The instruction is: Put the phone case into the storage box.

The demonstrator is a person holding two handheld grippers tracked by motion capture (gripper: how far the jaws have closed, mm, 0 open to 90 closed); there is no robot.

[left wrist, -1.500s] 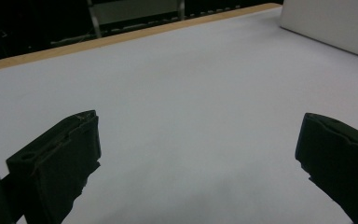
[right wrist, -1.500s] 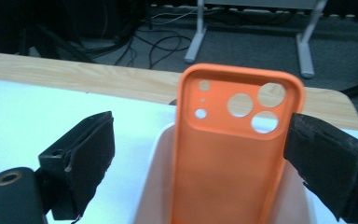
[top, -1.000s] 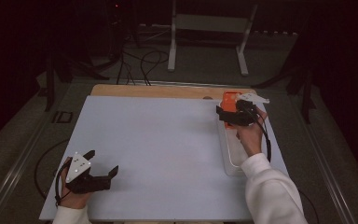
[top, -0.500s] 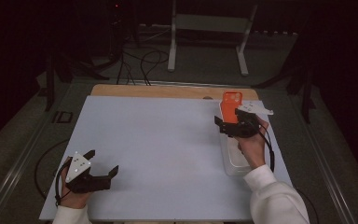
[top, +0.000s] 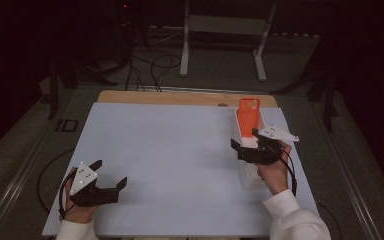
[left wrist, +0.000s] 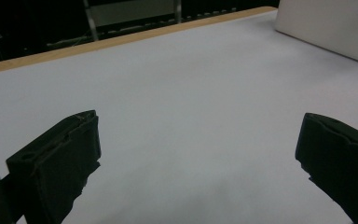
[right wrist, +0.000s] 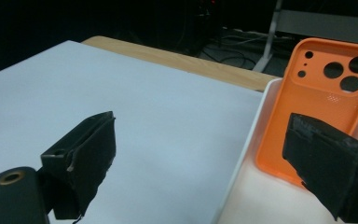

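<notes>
An orange phone case (top: 248,116) stands propped at the far end of a long white tray (top: 244,175) on the right side of the table. In the right gripper view the case (right wrist: 326,98) shows its camera cut-outs and leans against the tray's end wall (right wrist: 251,135). My right gripper (top: 244,142) hovers over the tray's middle, short of the case, open and empty (right wrist: 200,135). Over the near left of the table my left gripper (top: 111,173) is held open with nothing between its fingers (left wrist: 200,126).
A white sheet (top: 170,150) covers the table, with a wooden strip (top: 180,97) along the far edge. Behind the table are a metal stand (top: 220,45) and cables on the dark floor. The tray's side (left wrist: 326,28) lies far off in the left gripper view.
My right gripper has drawn back along the tray toward the person, away from the orange case, which now stands upright at the far end. The left gripper has stayed put.
</notes>
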